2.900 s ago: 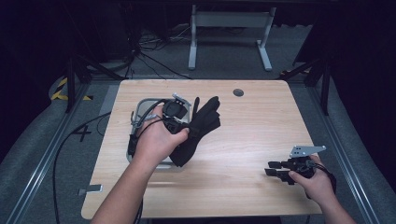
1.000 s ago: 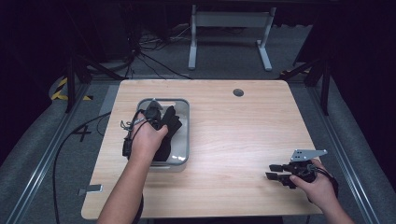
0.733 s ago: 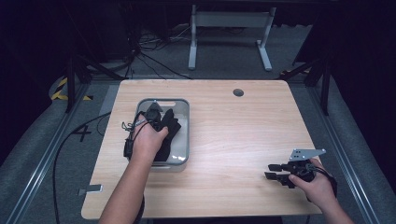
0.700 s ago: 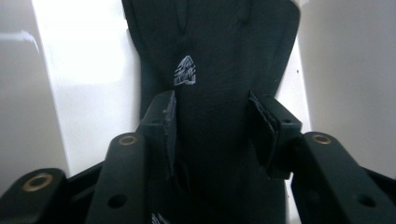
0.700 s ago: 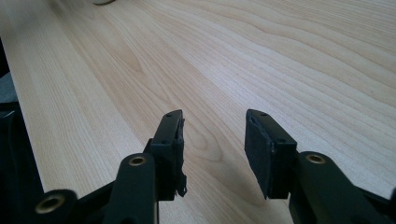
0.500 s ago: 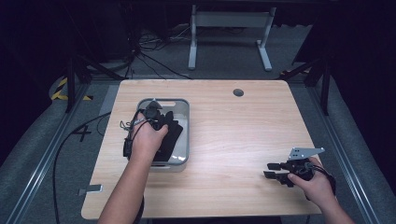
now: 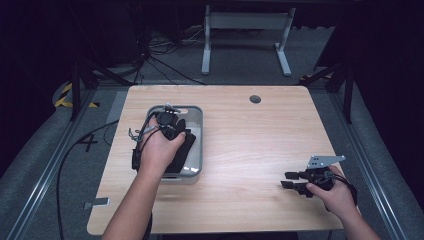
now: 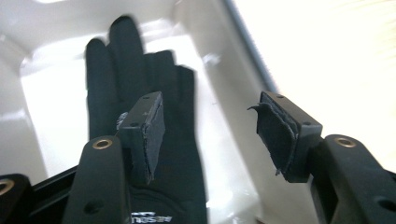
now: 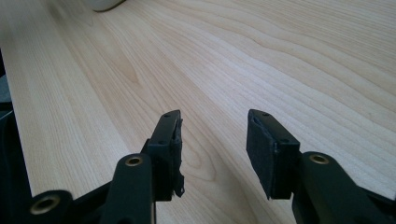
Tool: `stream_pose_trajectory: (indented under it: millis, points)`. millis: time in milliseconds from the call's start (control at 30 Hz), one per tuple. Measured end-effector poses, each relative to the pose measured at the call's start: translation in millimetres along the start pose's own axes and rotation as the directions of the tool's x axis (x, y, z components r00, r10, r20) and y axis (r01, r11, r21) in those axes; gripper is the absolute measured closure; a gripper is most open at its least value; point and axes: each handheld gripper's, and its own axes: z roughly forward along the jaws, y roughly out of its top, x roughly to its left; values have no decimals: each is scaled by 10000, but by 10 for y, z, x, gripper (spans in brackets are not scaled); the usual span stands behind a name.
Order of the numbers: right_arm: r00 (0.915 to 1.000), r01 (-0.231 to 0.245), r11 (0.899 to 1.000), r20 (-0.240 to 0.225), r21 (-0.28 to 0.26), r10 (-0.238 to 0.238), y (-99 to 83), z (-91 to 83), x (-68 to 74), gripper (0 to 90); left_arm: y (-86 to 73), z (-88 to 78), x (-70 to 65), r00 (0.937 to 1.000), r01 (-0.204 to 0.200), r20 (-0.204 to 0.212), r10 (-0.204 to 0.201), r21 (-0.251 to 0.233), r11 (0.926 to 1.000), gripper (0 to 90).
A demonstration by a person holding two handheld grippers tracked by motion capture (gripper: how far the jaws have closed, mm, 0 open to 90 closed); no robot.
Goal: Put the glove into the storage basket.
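now the left gripper (image 8: 208, 135) gapes empty above the black glove (image 8: 140, 93) in the bin (image 7: 197, 145).

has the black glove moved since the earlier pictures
Yes. The black glove hung over the bin's right rim earlier; now it lies inside the grey bin, under the open left gripper.

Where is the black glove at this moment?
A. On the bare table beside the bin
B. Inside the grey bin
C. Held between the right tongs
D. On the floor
B: the black glove lies flat on the bottom of the grey bin, below the opened left tongs, whose pads do not press it.
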Motion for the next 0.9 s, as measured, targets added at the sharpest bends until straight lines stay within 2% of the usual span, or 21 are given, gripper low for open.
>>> stream_pose_trajectory:
  millis: [67, 200, 300, 367, 400, 533, 700, 833, 867, 900]
  points:
    - [10000, 23, 10000, 5, -23, -23, 4, -2, -7, 561, -24, -85, -80, 9994, -219, 248, 225, -233, 9995, 428]
    - [10000, -20, 10000, -11, -27, 20, -3, -3, -11, 558, -60, -203, -224, 9963, -690, 478, 713, -477, 9965, 427]
    - [10000, -2, 10000, 17, -37, 2, 1, -9, -15, 557, -96, -264, -325, 9901, -1103, 806, 1149, -586, 9922, 426]
    - [10000, -7, 10000, 33, -53, 7, 1, -15, -11, 556, -133, -295, -390, 9838, -1353, 1095, 1417, -644, 9887, 426]
    - [10000, -1, 10000, 40, -57, 1, 0, -17, -9, 555, -153, -309, -417, 9784, -1582, 1240, 1656, -674, 9851, 425]
    - [10000, -14, 10000, 68, -61, 14, -11, -25, -12, 555, -245, -345, -514, 9598, -2054, 1748, 2198, -967, 9739, 425]
    - [9999, -63, 9999, 137, -93, 64, -19, -40, -16, 553, -358, -347, -626, 9325, -2503, 2395, 2703, -1108, 9618, 429]
    - [9999, -72, 9999, 138, -71, 73, -35, -50, -16, 552, -476, -310, -713, 9050, -2884, 2878, 3132, -1262, 9492, 427]
    - [9998, -109, 9999, 153, -58, 110, -40, -51, -14, 552, -514, -287, -741, 8956, -2992, 3038, 3250, -1292, 9454, 424]
    - [9998, -116, 9999, 153, -74, 117, -45, -51, -15, 552, -538, -272, -758, 8922, -3014, 3107, 3278, -1310, 9445, 421]
